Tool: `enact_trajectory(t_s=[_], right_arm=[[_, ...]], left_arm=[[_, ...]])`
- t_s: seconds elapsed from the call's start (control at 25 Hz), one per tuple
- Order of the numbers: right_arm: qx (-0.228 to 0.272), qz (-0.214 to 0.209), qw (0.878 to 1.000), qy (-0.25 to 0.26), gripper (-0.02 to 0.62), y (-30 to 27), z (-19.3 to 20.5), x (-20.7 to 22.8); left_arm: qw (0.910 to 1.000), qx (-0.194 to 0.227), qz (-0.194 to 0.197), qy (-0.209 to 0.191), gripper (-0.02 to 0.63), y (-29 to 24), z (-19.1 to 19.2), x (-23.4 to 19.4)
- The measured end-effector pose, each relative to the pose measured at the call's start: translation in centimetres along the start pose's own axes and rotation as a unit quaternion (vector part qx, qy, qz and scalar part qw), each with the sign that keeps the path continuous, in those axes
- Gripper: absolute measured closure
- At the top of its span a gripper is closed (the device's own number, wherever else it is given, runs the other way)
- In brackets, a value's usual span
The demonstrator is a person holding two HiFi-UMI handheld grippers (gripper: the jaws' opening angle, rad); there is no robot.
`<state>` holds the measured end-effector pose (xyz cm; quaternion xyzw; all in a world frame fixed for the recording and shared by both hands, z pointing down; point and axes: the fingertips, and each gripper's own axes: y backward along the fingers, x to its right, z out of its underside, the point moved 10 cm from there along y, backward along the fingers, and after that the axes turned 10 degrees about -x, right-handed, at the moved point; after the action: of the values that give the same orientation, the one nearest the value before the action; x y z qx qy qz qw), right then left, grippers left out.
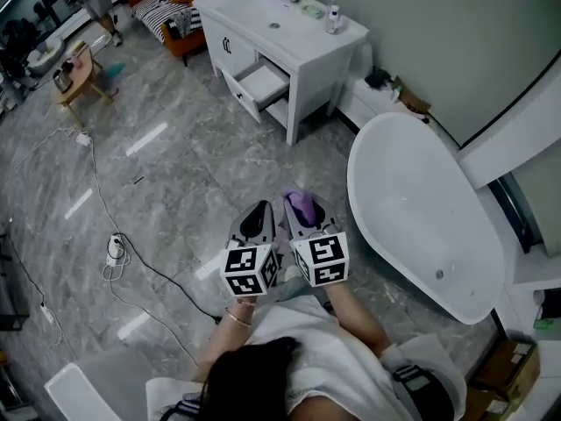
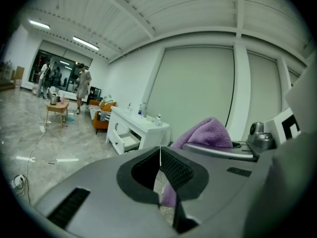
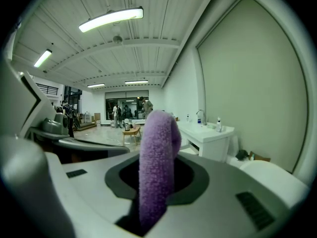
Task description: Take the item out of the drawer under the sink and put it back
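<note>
Slippage as the main worry — purple fluffy cloth pinched upright in jaws of right gripper, well apart from open white drawer of white sink cabinet; may work loose from a thin-fold grip. Pressed together and empty, left gripper. Drawer's inside too small to read — cloth's lower end hidden.

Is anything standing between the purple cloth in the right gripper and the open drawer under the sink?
Nothing visible does. Bare marble floor lies between the purple cloth and the open drawer; the bathtub sits off to the side.
</note>
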<state>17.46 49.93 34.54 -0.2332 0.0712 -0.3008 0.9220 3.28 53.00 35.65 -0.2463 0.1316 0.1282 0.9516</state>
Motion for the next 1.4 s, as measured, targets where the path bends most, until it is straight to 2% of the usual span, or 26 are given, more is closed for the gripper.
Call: enact_trajectory(t_s=[0.32,0.52,0.8,1.24,1.4], right_arm=[[-0.002,-0.019,1.0,0.009,0.494,-1.9,-0.6,3.4],[-0.003,-0.028,0.999,0.022,0.494,-2.4,-1.1,5.0],[-0.005,-0.028,0.999,0.024,0.494,-2.3,-1.0,6.3],[-0.011,-0.043,0.999,0.017,0.494,-2.8,-0.5,6.2],[-0.003,-0.032,0.999,0.016,0.494,-3.6,-1.2,7.1]], left_arm=[[0.9998,0.006,-0.016,0.004,0.595,-3.5,-1.0,1.3],[0.9988,0.002,-0.046,0.015,0.595,-5.1,-1.6,1.4],[0.9991,0.005,-0.038,0.016,0.595,-6.0,-1.5,2.4],[0.9985,-0.005,-0.051,0.021,0.595,-6.5,-1.0,1.5],[0.999,-0.01,-0.042,0.01,0.595,-7.9,-1.5,1.3]])
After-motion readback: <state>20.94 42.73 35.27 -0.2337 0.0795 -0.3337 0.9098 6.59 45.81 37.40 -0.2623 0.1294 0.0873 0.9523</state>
